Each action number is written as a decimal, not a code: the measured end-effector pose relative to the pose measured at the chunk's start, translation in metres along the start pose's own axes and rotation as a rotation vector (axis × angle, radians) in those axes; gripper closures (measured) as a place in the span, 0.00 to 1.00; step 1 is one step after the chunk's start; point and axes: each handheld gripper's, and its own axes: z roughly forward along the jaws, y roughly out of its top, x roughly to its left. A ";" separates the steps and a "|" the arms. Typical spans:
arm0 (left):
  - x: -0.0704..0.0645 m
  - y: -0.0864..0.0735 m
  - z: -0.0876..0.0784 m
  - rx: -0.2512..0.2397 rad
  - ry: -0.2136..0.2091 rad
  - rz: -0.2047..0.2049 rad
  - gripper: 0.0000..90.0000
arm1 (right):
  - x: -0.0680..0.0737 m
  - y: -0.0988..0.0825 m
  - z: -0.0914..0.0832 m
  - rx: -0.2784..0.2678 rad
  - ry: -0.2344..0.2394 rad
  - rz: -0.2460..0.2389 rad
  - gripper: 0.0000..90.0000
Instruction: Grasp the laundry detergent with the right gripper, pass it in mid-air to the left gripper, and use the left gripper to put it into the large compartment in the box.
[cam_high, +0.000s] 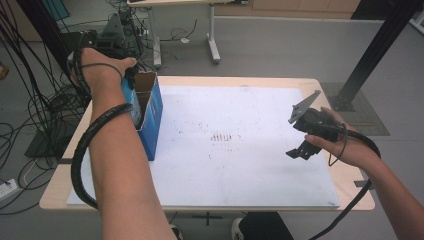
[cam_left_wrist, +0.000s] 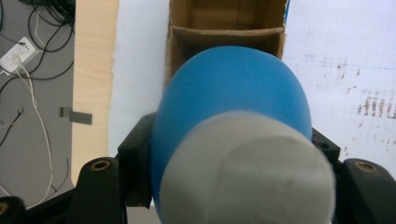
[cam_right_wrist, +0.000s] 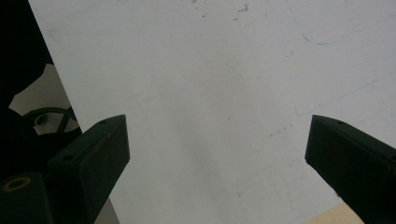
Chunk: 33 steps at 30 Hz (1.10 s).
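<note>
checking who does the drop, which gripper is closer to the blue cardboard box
Left. The left gripper is right above the open blue cardboard box, gripping a blue and white object. The right gripper hangs open, far across the white mat.

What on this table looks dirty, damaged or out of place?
The white sheet on the table bears a patch of reddish-brown smudges near its middle and a faint curved pen line farther back. The open blue box stands upright and looks whole.

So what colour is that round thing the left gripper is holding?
The round thing is blue with a white end, clearest in the left gripper view.
</note>
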 end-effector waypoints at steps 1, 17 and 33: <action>0.000 0.000 0.003 0.001 0.000 0.000 0.41 | 0.000 0.000 0.001 0.001 0.000 0.000 0.07; -0.004 -0.009 0.056 0.029 -0.009 0.010 0.41 | 0.004 0.006 0.008 0.008 0.006 -0.009 0.07; -0.006 -0.011 0.090 0.046 -0.013 0.037 0.41 | 0.005 0.006 0.016 0.022 0.012 0.002 0.07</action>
